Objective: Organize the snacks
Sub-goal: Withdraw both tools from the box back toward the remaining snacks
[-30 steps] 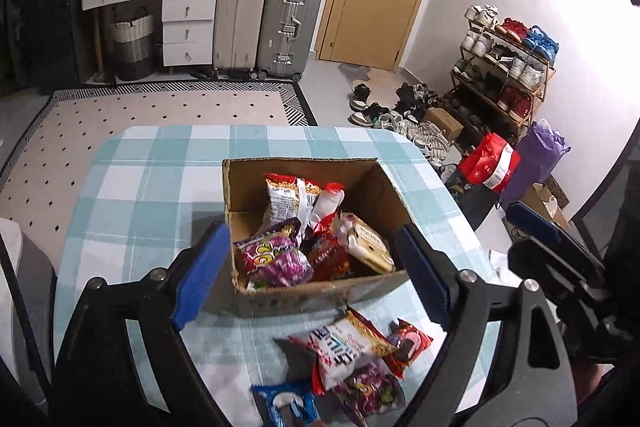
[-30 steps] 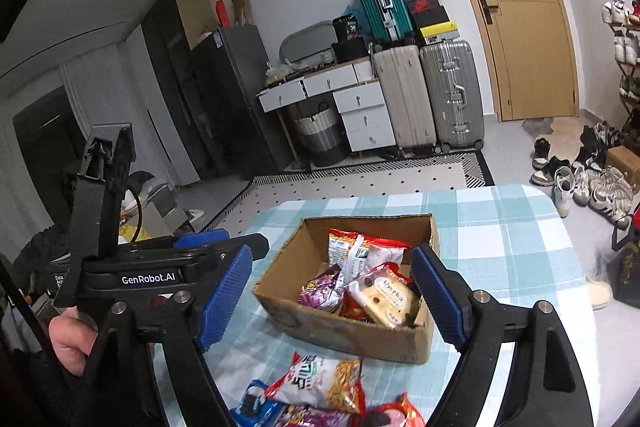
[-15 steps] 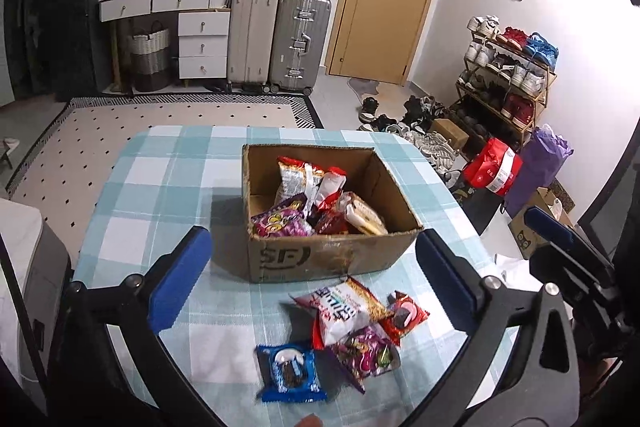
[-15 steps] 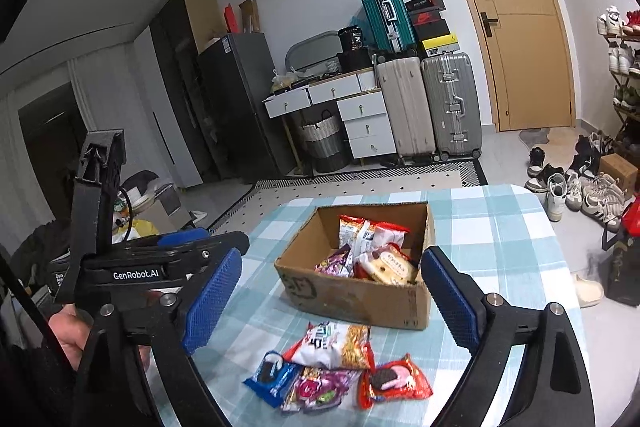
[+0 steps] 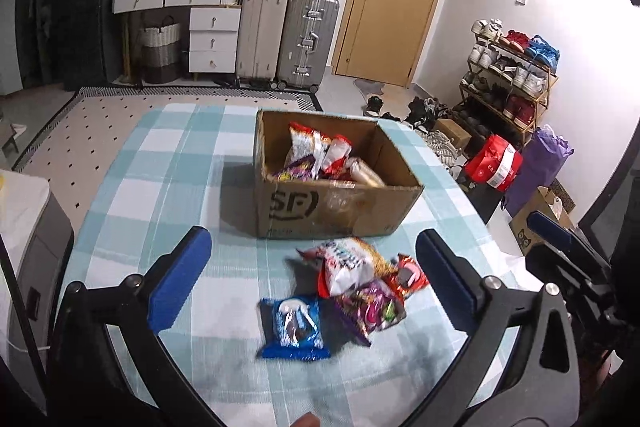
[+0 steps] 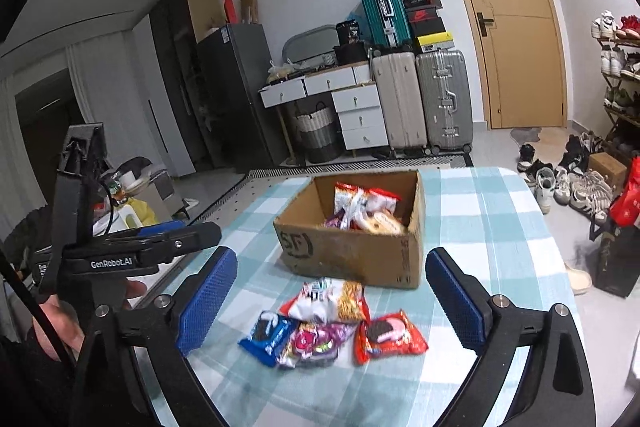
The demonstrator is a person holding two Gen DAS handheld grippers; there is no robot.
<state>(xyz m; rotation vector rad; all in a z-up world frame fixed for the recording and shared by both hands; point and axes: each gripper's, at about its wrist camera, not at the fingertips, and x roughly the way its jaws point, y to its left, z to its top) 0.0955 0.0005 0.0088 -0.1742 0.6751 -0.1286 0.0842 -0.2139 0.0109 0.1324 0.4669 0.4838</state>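
Four loose snack packets on checked tabletop (image 5: 168,163), near side of cardboard box (image 5: 332,205): blue packet (image 5: 294,327) nearest left, purple packet (image 5: 374,309) beside it, white-and-orange packet (image 5: 350,265) just in front of box wall, red packet (image 6: 390,337) at right. More packets upright inside box. Left hand-held gripper (image 5: 314,275): released, blue pads spread wide over loose packets, nothing gripped. Right hand-held gripper (image 6: 332,295): released, jaws just opened further, nothing between pads, packets on tabletop below.
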